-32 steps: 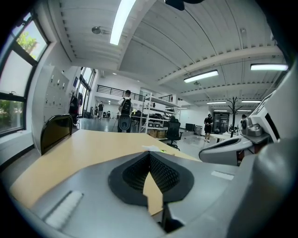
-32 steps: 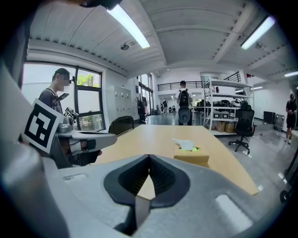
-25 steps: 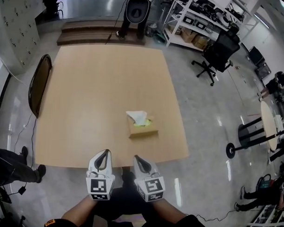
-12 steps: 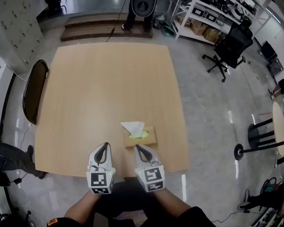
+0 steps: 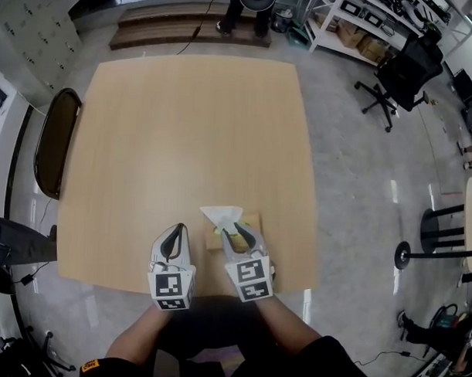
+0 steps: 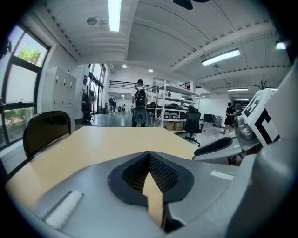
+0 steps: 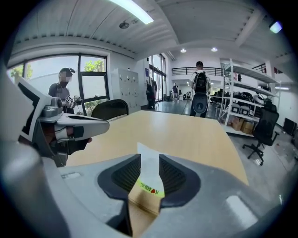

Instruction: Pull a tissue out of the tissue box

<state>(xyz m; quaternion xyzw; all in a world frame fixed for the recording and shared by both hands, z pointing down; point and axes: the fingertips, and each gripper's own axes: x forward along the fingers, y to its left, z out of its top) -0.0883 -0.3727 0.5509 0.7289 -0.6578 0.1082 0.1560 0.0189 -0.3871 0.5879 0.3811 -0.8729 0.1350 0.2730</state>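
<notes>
A brown tissue box stands near the front edge of the wooden table, with a white tissue sticking up from its top. My right gripper is over the box, just behind the tissue, and its jaws are opening. In the right gripper view the tissue and the box show in the gap of the right gripper; the pads do not press on the tissue. My left gripper hovers beside the box on its left, shut and empty, and in the left gripper view the tips of the left gripper meet.
A dark chair stands at the table's left side. Past the right edge are an office chair, shelves and a round-based stand. One person stands beyond the far edge, another at the left.
Both grippers have moved forward from the table's front edge to the tissue box. The right gripper's jaws, closed before, now stand apart around the tissue.
</notes>
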